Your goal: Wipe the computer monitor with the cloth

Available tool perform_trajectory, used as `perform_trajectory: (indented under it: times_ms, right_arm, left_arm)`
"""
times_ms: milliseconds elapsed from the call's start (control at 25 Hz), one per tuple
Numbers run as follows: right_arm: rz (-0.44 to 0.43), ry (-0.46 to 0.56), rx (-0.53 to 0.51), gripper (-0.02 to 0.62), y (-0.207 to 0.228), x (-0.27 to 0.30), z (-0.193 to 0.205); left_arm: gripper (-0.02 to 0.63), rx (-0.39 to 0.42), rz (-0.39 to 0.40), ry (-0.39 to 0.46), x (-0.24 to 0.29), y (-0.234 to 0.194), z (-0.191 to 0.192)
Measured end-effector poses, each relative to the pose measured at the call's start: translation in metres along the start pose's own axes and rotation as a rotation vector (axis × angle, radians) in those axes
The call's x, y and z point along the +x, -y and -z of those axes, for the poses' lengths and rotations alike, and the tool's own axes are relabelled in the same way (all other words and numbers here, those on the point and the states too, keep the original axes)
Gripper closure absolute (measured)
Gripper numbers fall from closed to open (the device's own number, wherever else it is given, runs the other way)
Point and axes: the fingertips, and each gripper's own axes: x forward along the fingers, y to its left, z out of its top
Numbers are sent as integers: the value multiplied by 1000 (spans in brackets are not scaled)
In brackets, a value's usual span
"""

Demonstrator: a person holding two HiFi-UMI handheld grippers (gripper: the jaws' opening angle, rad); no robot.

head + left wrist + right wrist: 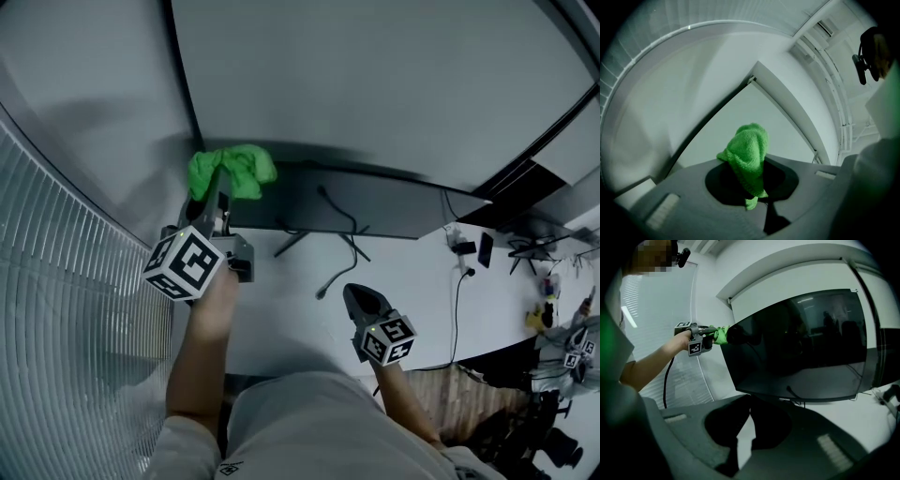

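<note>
Wiping apparently only at its start: green cloth (pixel 234 171) clamped in the fingers of the left gripper (pixel 211 192) against the dark monitor (pixel 797 343) at its upper left corner, the rest of the screen left to cover, right gripper (pixel 361 300) fingers together and empty above the white surface (pixel 300 328).

An office: a computer monitor (pixel 797 348) stands on a white desk (pixel 281 319), cables (pixel 457 319) trail across it, slatted blinds (pixel 56 281) hang alongside.
</note>
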Motion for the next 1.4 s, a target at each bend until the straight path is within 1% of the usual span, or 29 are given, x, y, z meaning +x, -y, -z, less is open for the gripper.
perform_trajectory:
  times_ms: [160,280,400,480,600,880,1080,1280,1400]
  right_arm:
    - [-8,-5,-8,592,-11,17,5]
    - [-7,-7,-11,592,-17,24,5]
    - [-4,-10,-14,592,-22,29,4]
    - [-5,-15,-16,592,-25,32,3]
    - [-9,-26,-16,592,-31,36,3]
    - [-8,-48,-25,592,-41,44,8]
    - [2,-61,-16,592,-42,44,7]
    - [12,-73,-5,592,-46,44,7]
    - [17,-77,0,592,-46,42,3]
  left_arm:
    - [543,6,-9,17,-6,-23,-8]
    - [543,4,-12,26,-10,-32,-16]
    - [543,-5,-36,38,-17,-47,-26]
    - [545,-27,-54,49,-21,-62,-32]
    - [545,-78,-47,63,-25,-81,-41]
    - [545,-224,62,49,-22,-88,-31]
    - [545,-328,147,25,-11,-77,-20]
    - [545,-376,221,-19,-3,-65,-11]
    - [545,-429,271,-29,3,-58,-10]
